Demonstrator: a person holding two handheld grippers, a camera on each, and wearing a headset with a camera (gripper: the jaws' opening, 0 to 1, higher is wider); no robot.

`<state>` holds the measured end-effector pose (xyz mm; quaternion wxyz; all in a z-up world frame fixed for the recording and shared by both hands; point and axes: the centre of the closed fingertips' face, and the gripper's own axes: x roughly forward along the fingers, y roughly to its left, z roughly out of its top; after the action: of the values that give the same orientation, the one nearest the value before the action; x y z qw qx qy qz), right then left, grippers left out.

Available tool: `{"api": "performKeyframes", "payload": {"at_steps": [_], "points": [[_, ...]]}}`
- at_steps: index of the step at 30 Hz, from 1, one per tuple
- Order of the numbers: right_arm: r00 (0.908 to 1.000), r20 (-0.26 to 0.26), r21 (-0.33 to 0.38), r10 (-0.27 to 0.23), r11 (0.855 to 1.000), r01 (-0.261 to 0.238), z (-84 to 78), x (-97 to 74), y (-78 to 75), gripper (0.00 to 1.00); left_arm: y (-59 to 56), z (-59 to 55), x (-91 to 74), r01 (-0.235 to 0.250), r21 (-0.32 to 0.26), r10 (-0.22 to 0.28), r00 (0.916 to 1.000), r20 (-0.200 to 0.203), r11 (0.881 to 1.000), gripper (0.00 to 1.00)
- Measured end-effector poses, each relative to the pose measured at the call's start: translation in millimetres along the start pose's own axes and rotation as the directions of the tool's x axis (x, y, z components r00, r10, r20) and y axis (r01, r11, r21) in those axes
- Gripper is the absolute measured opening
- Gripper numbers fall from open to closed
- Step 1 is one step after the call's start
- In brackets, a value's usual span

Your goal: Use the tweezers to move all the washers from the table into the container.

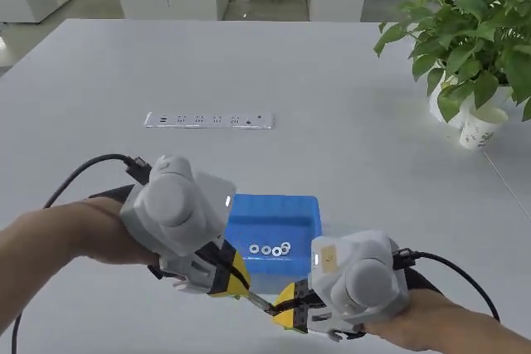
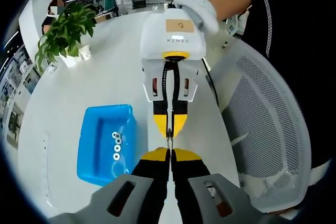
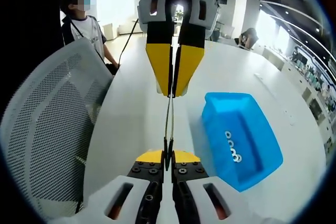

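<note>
in the blue container [image 1: 275,215], several washers [image 1: 270,249], tweezers [image 3: 169,119] clamped in both jaws

On the worktop [image 1: 332,105] the container [image 1: 278,221] sits at lower centre of the head view, with the washers [image 1: 270,249] in a row inside it. Just before it the tweezers [image 1: 261,300] span between the left hand-held gripper [image 1: 239,281] — lower left — and the right hand-held gripper [image 1: 286,298], lower right. A power strip [image 1: 208,120] lies behind the container, and a potted plant [image 1: 473,47] stands at upper right.
</note>
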<state>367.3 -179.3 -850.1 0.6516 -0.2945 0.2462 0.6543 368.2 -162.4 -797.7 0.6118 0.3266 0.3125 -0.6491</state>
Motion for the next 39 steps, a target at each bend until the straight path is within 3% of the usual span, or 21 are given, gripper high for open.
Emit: {"api": "performKeyframes", "payload": {"at_steps": [7,10,12,14,24,39], "points": [[0.9998,-0.016,-0.023,0.009,1.000,-0.009,-3.0,1.2,3.1,0.05,-7.4,-19.1,14.9,0.002,-0.023,-0.002,0.9999,-0.013,1.000,0.03],[0.9996,-0.027,-0.030,0.012,0.999,-0.013,-4.1,5.9,3.5,0.04,-10.9,-18.8,24.5,0.013,-0.047,-0.013,0.9998,0.016,0.999,0.03],[0.9971,-0.074,-0.080,0.020,0.996,-0.026,-11.8,10.8,3.8,0.04,-12.0,-25.9,32.4,0.014,-0.054,-0.014,0.9999,0.003,0.998,0.03],[0.9968,-0.073,-0.065,0.034,0.997,-0.038,-13.0,15.2,5.7,0.04,-14.7,-33.4,37.0,0.020,-0.056,-0.021,0.9996,-0.019,0.998,0.03],[0.9941,-0.096,-0.052,0.050,0.997,-0.056,-18.0,20.5,5.5,0.04,-6.8,-49.7,37.2,-0.022,-0.077,0.019,0.9992,-0.035,0.997,0.04],[0.9918,-0.114,-0.057,0.056,0.996,-0.063,-21.0,22.2,6.2,0.05,-9.5,-63.6,43.7,-0.043,-0.042,0.039,0.9964,-0.075,0.998,0.06]]}}
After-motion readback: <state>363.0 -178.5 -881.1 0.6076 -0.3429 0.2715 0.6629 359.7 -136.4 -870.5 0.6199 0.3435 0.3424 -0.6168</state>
